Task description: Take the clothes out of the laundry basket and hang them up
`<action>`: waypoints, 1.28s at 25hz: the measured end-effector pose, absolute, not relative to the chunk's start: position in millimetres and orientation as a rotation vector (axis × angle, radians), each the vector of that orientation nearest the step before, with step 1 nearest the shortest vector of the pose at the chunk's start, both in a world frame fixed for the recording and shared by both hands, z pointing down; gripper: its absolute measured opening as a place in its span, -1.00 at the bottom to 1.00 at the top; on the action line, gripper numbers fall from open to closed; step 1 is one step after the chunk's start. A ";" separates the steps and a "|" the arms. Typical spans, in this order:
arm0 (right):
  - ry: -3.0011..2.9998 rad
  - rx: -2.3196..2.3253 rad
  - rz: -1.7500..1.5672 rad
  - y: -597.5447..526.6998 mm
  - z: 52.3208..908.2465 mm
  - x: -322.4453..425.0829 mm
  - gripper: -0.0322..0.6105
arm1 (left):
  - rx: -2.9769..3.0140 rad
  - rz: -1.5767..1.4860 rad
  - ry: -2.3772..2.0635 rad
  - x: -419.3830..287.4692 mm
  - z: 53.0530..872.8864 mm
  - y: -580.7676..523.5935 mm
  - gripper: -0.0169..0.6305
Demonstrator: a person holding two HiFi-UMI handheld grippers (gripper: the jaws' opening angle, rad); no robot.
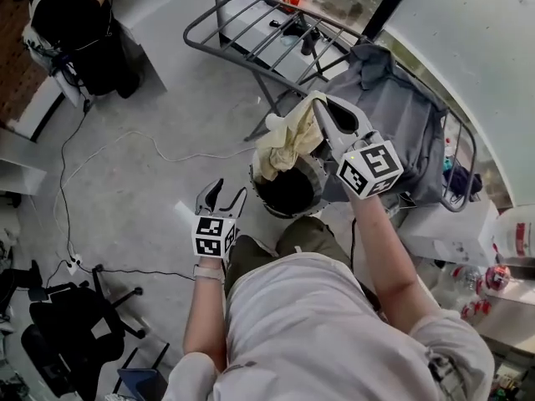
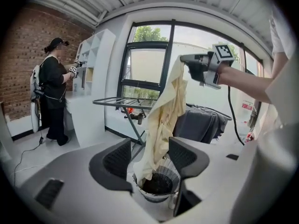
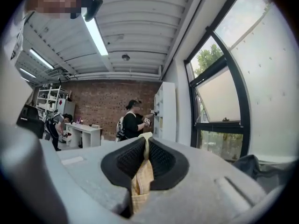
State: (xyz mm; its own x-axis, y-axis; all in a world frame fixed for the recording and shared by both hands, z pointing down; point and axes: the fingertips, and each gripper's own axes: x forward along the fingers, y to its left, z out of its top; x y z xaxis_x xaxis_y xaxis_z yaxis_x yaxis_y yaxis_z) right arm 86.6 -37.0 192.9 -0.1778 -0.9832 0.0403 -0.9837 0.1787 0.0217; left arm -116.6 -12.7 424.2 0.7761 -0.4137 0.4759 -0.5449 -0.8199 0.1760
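One pale yellow garment (image 1: 284,144) is held up over the laundry basket (image 1: 286,214).
Its top edge is pinched by the right tongs (image 1: 320,105), while its lower end hangs into the basket on the floor. The left tongs (image 1: 222,192) are held spread and empty, left of the basket. A grey garment (image 1: 401,115) is draped over the drying rack (image 1: 251,32) on the far side.
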 end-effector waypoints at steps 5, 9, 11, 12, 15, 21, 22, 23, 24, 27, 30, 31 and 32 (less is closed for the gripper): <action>-2.495 1.956 -0.147 -42.2 124.9 92.8 -0.83 | 2.724 0.648 -0.674 -64.6 422.9 -24.8 -0.17; -2.605 1.915 -0.258 -41.6 74.0 96.5 -0.83 | 2.733 0.678 -0.662 -18.8 430.5 -39.6 -0.17; -2.658 1.911 -0.286 -45.3 49.2 101.5 -0.83 | 2.730 0.695 -0.658 3.0 430.9 -50.1 -0.17; -2.680 1.905 -0.297 -48.0 38.2 104.5 -0.83 | 2.725 0.695 -0.652 13.5 429.5 -55.2 -0.17; -2.699 1.889 -0.333 -55.2 17.6 116.0 -0.83 | 2.706 0.695 -0.658 35.5 423.6 -68.0 -0.19; -2.685 1.947 -0.327 -62.2 18.5 160.1 -0.83 | 2.673 0.711 -0.823 34.5 409.1 -106.9 -0.92; -2.681 1.969 -0.316 -61.7 22.7 169.4 -0.83 | 2.657 0.703 -0.873 29.1 406.2 -116.2 -0.92; -2.675 1.993 -0.305 -61.1 27.7 178.8 -0.83 | 2.637 0.690 -0.920 22.5 403.1 -125.2 -0.93; -2.665 2.018 -0.292 -60.9 33.1 187.9 -0.83 | 2.618 0.679 -0.960 15.0 400.1 -134.0 -0.92; -2.614 2.088 -0.255 -64.0 49.3 210.4 -0.83 | 2.602 0.673 -1.048 -7.4 389.6 -159.0 -0.93; -2.555 2.161 -0.220 -70.4 63.3 222.5 -0.83 | 2.621 0.665 -1.115 -28.3 373.4 -188.3 -0.93; -2.527 2.187 -0.211 -72.3 68.9 223.4 -0.83 | 2.631 0.662 -1.124 -35.9 368.2 -198.5 -0.93; -2.491 2.210 -0.205 -74.3 74.8 223.1 -0.83 | 2.644 0.663 -1.129 -43.7 363.5 -209.0 -0.92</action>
